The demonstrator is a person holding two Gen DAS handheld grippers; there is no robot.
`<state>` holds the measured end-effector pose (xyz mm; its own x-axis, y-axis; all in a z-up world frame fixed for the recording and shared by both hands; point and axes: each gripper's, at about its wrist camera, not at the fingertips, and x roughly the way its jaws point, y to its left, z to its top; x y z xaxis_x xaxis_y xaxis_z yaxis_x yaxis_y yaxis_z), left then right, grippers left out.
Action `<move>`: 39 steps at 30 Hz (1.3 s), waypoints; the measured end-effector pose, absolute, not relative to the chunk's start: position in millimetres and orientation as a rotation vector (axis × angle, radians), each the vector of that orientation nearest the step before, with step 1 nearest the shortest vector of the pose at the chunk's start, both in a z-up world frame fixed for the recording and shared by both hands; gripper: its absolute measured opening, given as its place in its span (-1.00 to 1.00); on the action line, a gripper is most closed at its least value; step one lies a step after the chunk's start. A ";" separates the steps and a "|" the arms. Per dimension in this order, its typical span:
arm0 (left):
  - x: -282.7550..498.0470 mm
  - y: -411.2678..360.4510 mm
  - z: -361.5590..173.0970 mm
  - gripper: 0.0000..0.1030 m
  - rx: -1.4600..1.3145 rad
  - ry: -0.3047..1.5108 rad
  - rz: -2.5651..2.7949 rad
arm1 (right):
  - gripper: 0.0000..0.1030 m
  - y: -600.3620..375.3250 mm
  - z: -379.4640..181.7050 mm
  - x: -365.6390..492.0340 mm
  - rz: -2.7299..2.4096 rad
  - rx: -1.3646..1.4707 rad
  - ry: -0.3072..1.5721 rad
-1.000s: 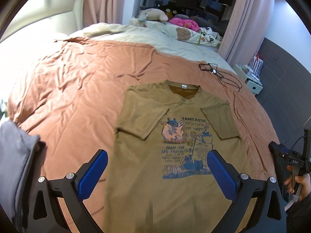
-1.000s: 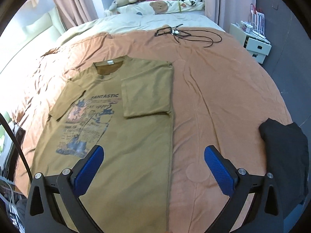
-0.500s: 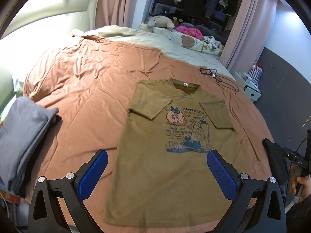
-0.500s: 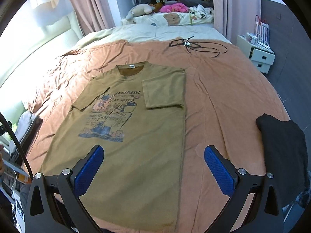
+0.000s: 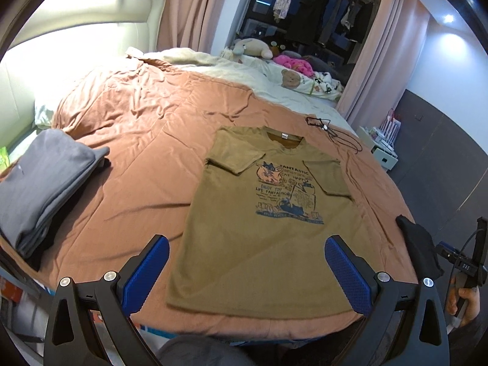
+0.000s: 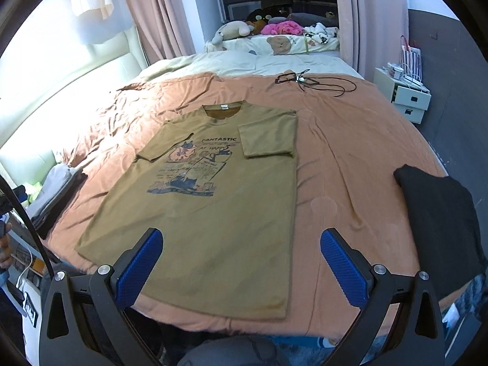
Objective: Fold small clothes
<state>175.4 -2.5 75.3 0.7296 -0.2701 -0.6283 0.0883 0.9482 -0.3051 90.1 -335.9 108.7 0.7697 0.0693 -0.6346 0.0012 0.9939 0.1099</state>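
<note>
An olive T-shirt (image 5: 268, 231) (image 6: 213, 213) with a blue and pink cartoon print lies flat on the bed, collar away from me, both sleeves folded in onto the chest. My left gripper (image 5: 247, 271) hovers open above and before the shirt's near hem, holding nothing. My right gripper (image 6: 241, 265) is likewise open and empty, raised over the hem near the bed's front edge. Neither one touches the cloth.
The shirt rests on a rust-brown bedspread (image 5: 146, 140). A folded grey stack (image 5: 45, 180) sits at the left edge, a black folded garment (image 6: 439, 219) at the right. A black cable (image 6: 311, 80) lies beyond the collar. Plush toys, pillows and a white nightstand (image 6: 408, 100) stand farther back.
Both grippers have pulled back and up from the shirt, so the whole shirt and the bed's front edge now show. The shirt itself has not moved.
</note>
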 end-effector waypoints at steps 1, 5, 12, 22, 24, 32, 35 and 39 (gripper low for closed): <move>170.7 -1.2 73.6 0.99 -0.263 0.726 -0.200 | 1.00 -336.8 106.0 82.3 0.035 0.107 0.689; 143.9 11.3 64.9 0.99 -0.291 0.692 -0.176 | 1.00 -340.8 97.8 59.4 0.022 0.129 0.676; 118.4 24.5 39.1 0.99 -0.315 0.697 -0.166 | 1.00 -346.9 76.8 22.5 0.009 0.183 0.638; 111.7 41.5 -1.7 0.98 -0.355 0.714 -0.128 | 1.00 -345.1 34.5 9.2 0.028 0.233 0.642; 115.8 45.4 -13.7 0.96 -0.361 0.734 -0.119 | 1.00 -347.7 27.1 12.8 0.031 0.250 0.644; 140.9 68.4 -61.6 0.66 -0.434 0.821 -0.095 | 0.88 -368.0 -8.6 39.0 0.012 0.318 0.694; 153.5 79.9 -82.3 0.50 -0.477 0.866 -0.088 | 0.86 -375.2 -21.4 54.7 0.004 0.346 0.741; 164.5 91.6 -98.4 0.44 -0.512 0.895 -0.080 | 0.76 -383.1 -32.9 74.9 -0.003 0.379 0.794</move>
